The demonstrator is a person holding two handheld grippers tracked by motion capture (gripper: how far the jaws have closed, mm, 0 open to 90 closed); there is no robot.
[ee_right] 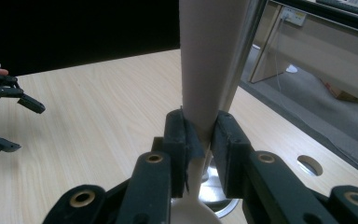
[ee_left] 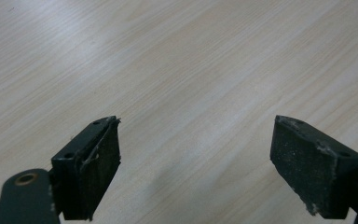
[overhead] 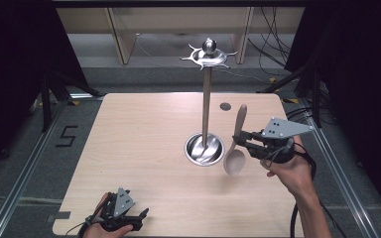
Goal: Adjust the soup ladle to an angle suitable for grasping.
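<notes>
You are holding your right claw [overhead: 244,140] up over the tabletop [overhead: 144,148], just right of the stand [overhead: 206,106], its jaws clamping the spoon [overhead: 236,144] mid-handle, bowl hanging down. Your left claw [overhead: 141,218] is resting wide open and empty at the near edge.
</notes>
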